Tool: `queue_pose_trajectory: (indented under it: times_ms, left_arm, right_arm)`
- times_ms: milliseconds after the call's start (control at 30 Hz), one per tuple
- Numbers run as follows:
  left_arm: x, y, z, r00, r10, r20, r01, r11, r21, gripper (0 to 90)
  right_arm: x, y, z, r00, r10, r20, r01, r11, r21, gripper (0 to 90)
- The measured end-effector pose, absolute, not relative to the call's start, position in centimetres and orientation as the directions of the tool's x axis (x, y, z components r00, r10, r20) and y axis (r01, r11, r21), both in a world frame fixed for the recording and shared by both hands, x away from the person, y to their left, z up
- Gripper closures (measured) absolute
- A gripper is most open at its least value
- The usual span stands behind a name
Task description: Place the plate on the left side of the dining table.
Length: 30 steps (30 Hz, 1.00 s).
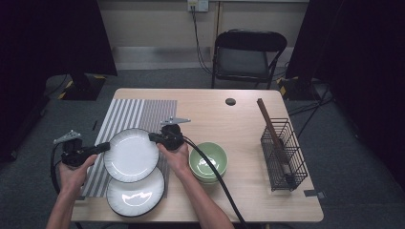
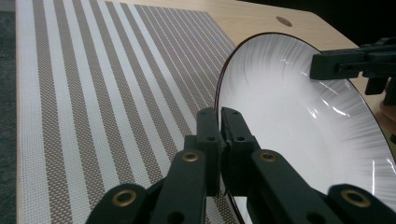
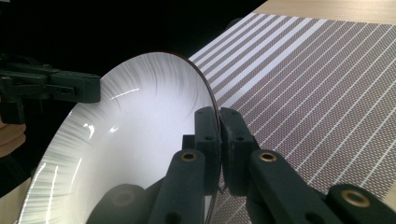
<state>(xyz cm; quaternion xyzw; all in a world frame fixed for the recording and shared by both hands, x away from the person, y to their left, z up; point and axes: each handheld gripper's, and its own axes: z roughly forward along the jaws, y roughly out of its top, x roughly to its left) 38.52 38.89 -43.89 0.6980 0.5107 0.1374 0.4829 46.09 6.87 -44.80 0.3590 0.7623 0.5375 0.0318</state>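
We've got the plate (image 1: 131, 155) clamped at opp. rims, left gripper (image 1: 106, 147) & right gripper (image 1: 154, 137) both pinched tight on it. It hangs partly over the striped mat (image 1: 143, 114), which lies just beyond and below, equally near both hands.

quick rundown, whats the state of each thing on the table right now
upper plate: held by its rim from both sides, overlapping the lower plate
left gripper: shut on upper plate
right gripper: shut on upper plate
lower plate: flat on table
green bowls: stacked, empty
wire basket: upright, holds utensil
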Motion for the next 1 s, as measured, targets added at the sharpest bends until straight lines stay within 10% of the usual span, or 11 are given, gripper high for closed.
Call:
queue_pose_trajectory:
  times_ms: [1000]
  left_arm:
    - [40.2, 39.7, -41.6, 0.439, 0.854, -0.280, 0.548, -0.008, 0.836, 87.7]
  right_arm:
    - [47.4, 7.9, -42.5, -0.751, 0.591, 0.294, 0.476, 0.176, 0.861, 87.0]
